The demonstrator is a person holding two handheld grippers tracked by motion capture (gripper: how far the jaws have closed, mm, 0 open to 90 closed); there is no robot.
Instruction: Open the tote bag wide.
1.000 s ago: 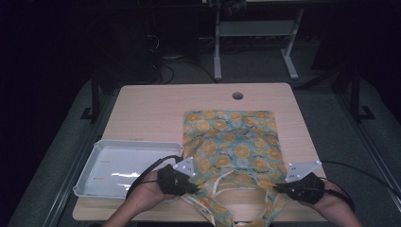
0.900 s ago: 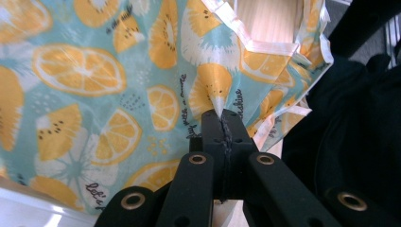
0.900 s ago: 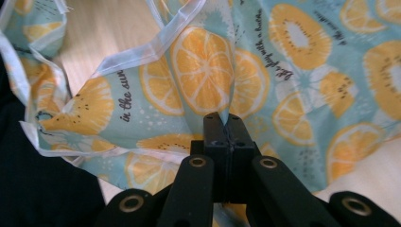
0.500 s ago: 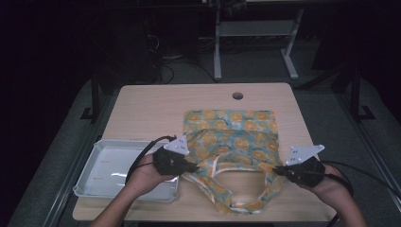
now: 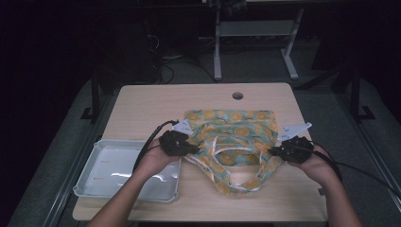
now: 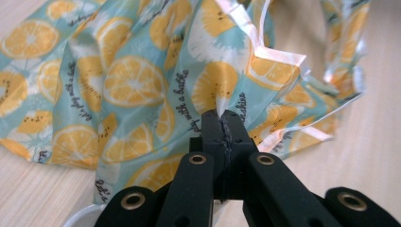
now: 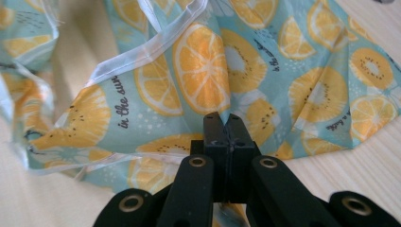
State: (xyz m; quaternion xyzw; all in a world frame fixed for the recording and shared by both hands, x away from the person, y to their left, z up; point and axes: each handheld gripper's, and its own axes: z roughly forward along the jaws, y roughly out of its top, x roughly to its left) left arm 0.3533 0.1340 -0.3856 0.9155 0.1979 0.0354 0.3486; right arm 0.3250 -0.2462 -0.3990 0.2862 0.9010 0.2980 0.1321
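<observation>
**Both claws clamped on the citrus-print bag**

High view: wooden table (image 5: 142, 104), with a white tray (image 5: 118, 170) at its near-left edge. The bag (image 5: 231, 142), teal with orange slices, lies mid-table, its far part flat, its near part bunched, and pale handle loops curl on top. The left gripper (image 5: 191, 147) meets the bag's left edge; the right gripper (image 5: 274, 151) meets its right edge. This view gives the layout, but the jaw tips are too small to read.

Left gripper view: the black jaws are pressed together, with a fold of the bag (image 6: 132, 85) pinched between the tips of the left gripper (image 6: 222, 117). The fabric fans upward from the pinch. Printed script and a pale hem tape are legible here.

Right gripper view: the jaws of the right gripper (image 7: 223, 119) are likewise closed on a ridge of the bag (image 7: 198, 66), and the cloth drapes to the bare wood on both sides.
</observation>
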